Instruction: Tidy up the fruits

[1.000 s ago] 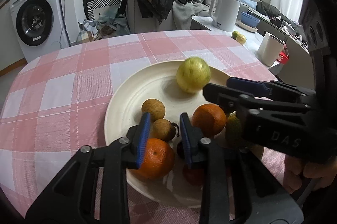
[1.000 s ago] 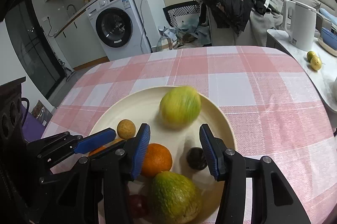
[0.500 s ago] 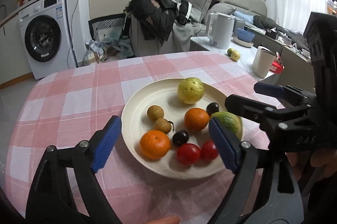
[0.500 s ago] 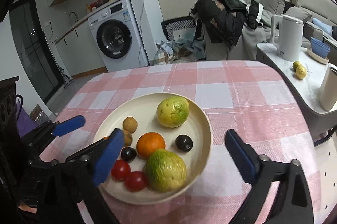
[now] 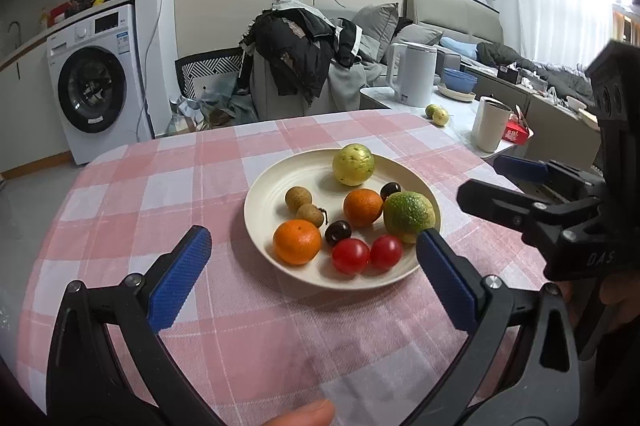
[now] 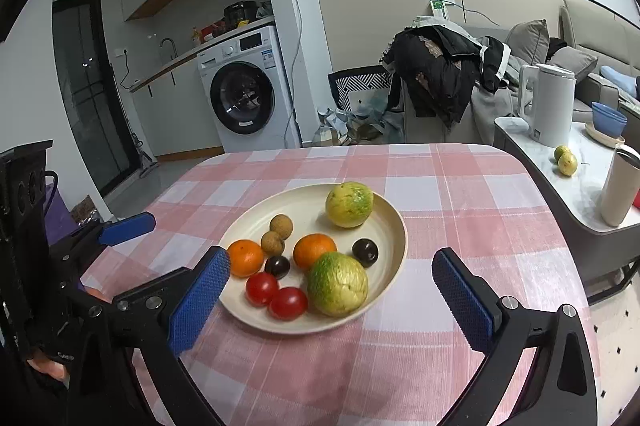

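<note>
A cream plate on the pink checked tablecloth holds several fruits: two oranges, two red tomatoes, two brown longans, two dark cherries, a yellow-green fruit and a green fruit. My left gripper is open and empty, held back from the plate's near edge. My right gripper is open and empty, also back from the plate; it shows at the right in the left wrist view.
The pink checked table ends at a rounded far edge. A side counter at the right holds a white kettle, a white cup, blue bowls and two small yellow fruits. A washing machine and a clothes-covered chair stand behind.
Both grippers have opened wide and pulled back and up from the plate. The fruits they were over now lie free on the plate.
</note>
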The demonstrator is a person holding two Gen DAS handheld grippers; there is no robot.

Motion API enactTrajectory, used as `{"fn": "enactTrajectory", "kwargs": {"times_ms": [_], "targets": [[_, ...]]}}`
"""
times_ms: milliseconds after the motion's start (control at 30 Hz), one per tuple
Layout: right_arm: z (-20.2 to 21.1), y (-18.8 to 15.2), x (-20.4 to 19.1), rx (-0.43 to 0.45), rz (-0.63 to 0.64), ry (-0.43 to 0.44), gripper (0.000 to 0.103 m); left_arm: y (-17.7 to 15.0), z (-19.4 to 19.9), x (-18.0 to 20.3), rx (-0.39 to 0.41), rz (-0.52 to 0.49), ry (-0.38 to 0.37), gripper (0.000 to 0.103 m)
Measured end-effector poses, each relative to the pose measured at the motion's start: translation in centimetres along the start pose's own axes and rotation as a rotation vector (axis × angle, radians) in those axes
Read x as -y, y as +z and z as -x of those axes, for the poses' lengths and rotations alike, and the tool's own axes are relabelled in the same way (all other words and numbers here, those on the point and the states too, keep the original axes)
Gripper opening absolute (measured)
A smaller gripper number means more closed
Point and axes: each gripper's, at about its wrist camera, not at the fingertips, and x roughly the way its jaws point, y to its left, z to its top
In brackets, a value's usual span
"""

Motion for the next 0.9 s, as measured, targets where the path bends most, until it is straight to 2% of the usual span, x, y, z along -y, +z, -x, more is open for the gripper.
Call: {"fn": "enactTrajectory", "kwargs": {"times_ms": [500,700,900], "targets": [[1.8,-2.5,-0.7,0.049,0.047,0.011,0.103,-2.0,1.3,-2.3,0.069,0.055,0.063,0.102],[2.1,-2.9,-1.4,0.091,0.109,-0.011,0.103,-1.9,1.3,-2.6,0.082,0.067,0.058,0.102],[2.4,-3.0,-1.1,0.109,0.104,-0.003,0.103,-2.0,1.4,-2.7,0.091,0.074,0.057,0.102]]}}
